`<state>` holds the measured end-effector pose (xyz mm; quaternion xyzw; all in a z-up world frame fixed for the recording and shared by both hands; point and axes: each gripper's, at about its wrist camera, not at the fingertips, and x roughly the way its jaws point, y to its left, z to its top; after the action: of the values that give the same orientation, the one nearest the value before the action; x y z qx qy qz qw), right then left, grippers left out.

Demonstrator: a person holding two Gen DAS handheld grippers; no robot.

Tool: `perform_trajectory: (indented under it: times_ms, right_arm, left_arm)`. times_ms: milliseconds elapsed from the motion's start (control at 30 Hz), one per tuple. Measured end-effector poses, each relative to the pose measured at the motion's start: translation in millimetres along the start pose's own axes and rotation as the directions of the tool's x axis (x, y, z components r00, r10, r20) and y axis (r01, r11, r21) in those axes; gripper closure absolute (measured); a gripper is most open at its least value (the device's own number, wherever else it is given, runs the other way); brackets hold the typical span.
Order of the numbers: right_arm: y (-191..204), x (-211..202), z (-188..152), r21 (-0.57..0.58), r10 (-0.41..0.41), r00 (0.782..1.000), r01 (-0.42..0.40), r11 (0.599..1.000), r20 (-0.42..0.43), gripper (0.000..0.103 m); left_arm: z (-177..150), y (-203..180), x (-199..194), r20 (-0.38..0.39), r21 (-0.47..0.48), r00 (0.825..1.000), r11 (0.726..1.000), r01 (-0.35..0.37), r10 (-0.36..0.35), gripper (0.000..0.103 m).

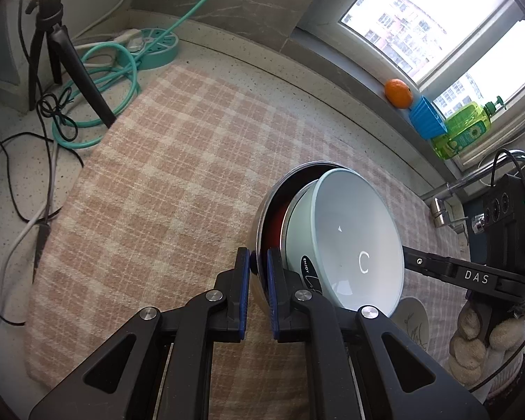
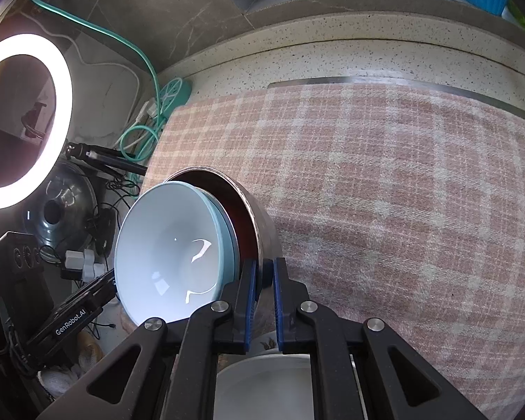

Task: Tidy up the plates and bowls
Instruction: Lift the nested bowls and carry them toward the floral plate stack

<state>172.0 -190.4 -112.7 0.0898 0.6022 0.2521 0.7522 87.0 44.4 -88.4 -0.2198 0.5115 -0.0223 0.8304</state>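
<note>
Both tools [image 1: 259,262] [image 2: 262,276] pinch steel bowl [image 1: 259,217] rim | pale blue bowl [image 1: 350,241] nested inside, tilted

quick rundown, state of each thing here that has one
steel bowl: lifted, tipped on edge, rim clamped from both sides
pale blue bowl: nested in the steel bowl, empty
left gripper: jaws shut on steel bowl rim
right gripper: jaws shut on steel bowl rim
ring light: on

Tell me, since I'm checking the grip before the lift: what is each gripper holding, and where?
Both hold the round steel bowl by its rim: left gripper and right gripper on opposite edges. The pale blue bowl sits nested inside it.
</note>
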Motion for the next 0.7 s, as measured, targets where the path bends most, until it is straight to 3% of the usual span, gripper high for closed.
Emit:
perform_trajectory:
  times_ms: [700]
  right_arm:
    - [9, -52, -15, 0.0, 0.015, 0.998, -0.015, 1.0, 0.065, 0.094]
  left_arm:
    - [1, -24, -37, 0.058, 0.053, 0.998, 0.998, 0.035, -0.038, 0.095]
